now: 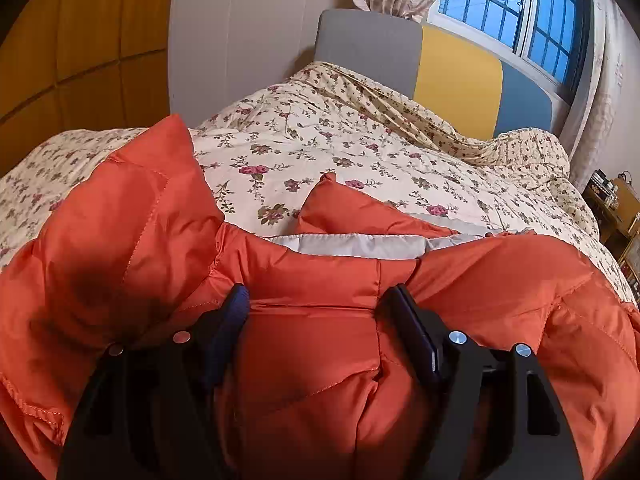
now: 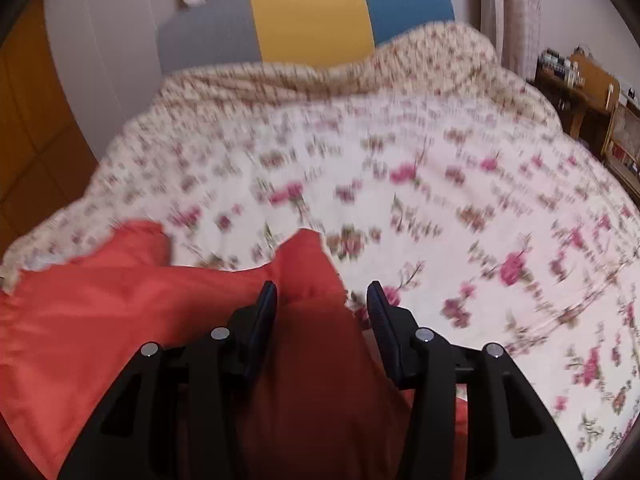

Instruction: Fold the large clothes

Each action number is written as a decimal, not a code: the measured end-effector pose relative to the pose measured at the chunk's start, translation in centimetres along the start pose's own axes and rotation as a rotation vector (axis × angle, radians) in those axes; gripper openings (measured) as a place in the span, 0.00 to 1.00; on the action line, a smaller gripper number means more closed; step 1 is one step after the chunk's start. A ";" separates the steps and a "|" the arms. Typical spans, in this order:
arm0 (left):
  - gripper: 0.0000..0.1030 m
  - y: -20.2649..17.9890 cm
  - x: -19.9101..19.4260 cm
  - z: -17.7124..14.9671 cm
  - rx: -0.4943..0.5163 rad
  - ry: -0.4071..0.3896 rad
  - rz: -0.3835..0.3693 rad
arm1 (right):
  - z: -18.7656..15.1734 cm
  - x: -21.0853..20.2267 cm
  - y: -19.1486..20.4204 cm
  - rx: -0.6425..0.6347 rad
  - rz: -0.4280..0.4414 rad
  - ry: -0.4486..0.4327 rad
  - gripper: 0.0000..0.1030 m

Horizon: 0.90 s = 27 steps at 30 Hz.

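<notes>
Orange puffer jacket [image 1: 312, 344] bulges between the spread fingers of the left gripper [image 1: 316, 300] and right gripper [image 2: 322, 296], neither visibly clamped, and lies bunched on the floral quilt [image 1: 320, 148], probably so a fold can be gathered.

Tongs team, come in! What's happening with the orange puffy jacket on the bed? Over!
Left tongs open, jacket bunched between. Right tongs open over jacket edge. Flowery quilt beneath; nothing blocking.
</notes>
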State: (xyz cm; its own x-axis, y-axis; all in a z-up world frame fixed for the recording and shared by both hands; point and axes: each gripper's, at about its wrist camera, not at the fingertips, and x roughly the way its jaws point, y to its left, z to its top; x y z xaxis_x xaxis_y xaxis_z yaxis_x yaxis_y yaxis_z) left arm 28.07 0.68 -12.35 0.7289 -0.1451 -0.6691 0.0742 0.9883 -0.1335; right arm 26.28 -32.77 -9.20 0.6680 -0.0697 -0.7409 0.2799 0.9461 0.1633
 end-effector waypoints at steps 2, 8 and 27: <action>0.71 0.0 0.2 0.0 -0.001 0.000 -0.001 | -0.1 -3.4 0.9 -0.023 0.060 -0.082 0.43; 0.71 0.2 0.0 -0.1 0.002 0.001 0.005 | -1.8 -7.8 7.4 -0.241 0.220 -0.138 0.41; 0.75 -0.2 0.3 0.2 0.005 0.029 0.043 | -4.4 -0.4 10.7 -0.329 0.109 -0.009 0.41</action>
State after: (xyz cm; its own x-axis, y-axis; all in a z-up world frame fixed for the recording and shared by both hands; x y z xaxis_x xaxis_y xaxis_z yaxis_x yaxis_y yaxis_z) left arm 28.36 0.44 -12.36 0.7117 -0.1039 -0.6947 0.0469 0.9938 -0.1005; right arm 25.98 -21.28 -9.98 0.6883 0.0357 -0.7245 -0.0298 0.9993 0.0210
